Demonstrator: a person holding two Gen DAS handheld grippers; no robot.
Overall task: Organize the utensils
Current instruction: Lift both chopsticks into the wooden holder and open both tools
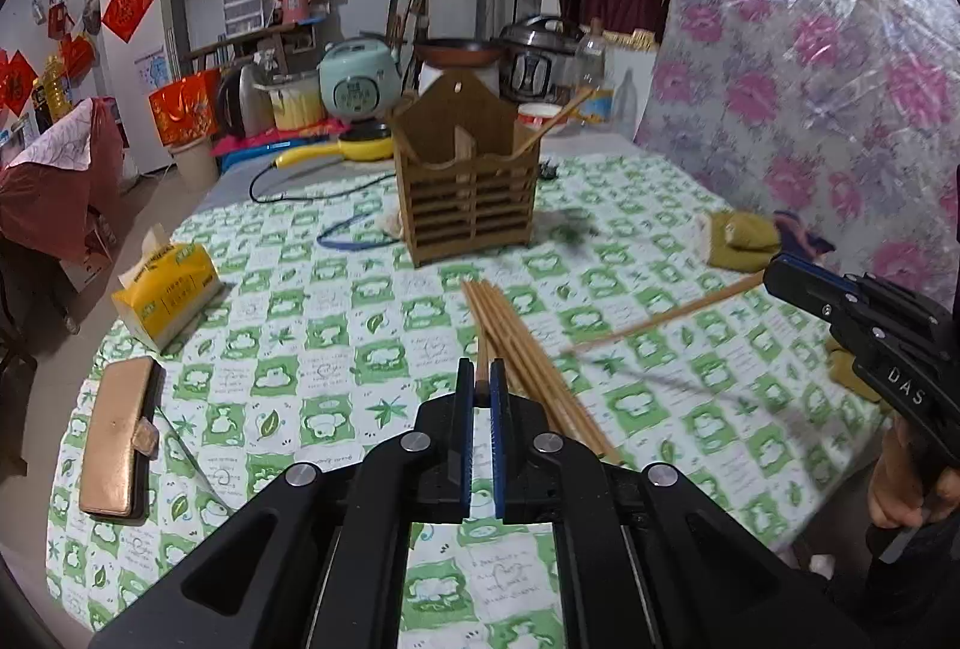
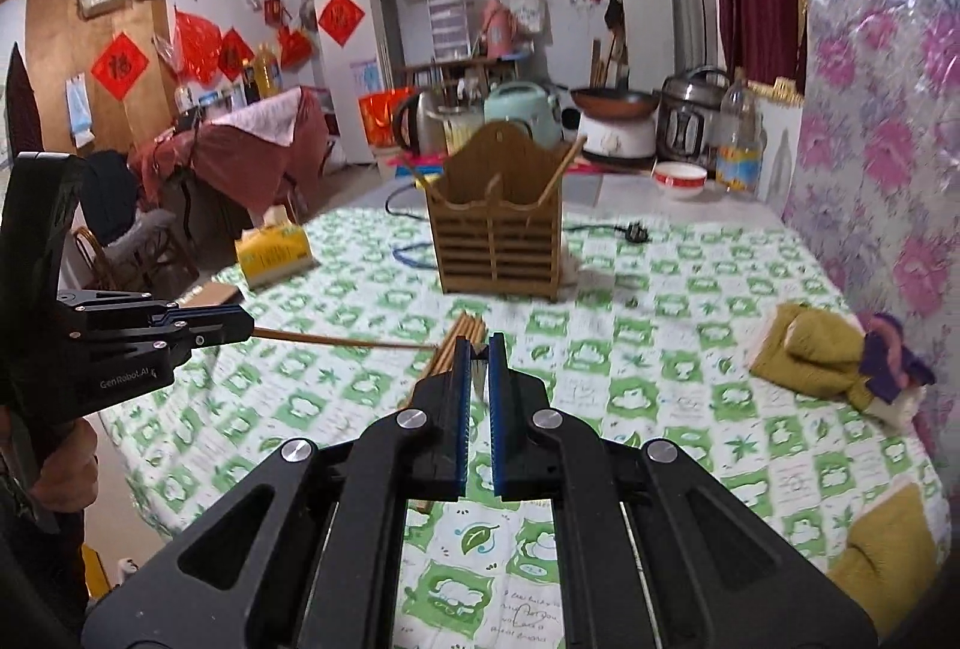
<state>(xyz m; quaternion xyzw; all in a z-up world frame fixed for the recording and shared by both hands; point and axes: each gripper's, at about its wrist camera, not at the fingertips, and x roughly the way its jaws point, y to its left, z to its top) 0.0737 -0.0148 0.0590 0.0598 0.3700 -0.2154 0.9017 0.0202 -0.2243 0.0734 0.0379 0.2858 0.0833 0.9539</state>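
Both wrist views toward wooden holder (image 1: 471,181)

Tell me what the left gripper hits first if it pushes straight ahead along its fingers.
Likely the wooden utensil holder: it stands in line beyond the left gripper, which is shut on a chopstick. Depth is unclear; tilted lower, it would meet the tablecloth first.

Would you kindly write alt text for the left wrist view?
The left claw is shut on a chopstick over a green-checked table. Loose chopsticks lie beside it, a wooden utensil holder stands beyond, and the right claw holds another chopstick.
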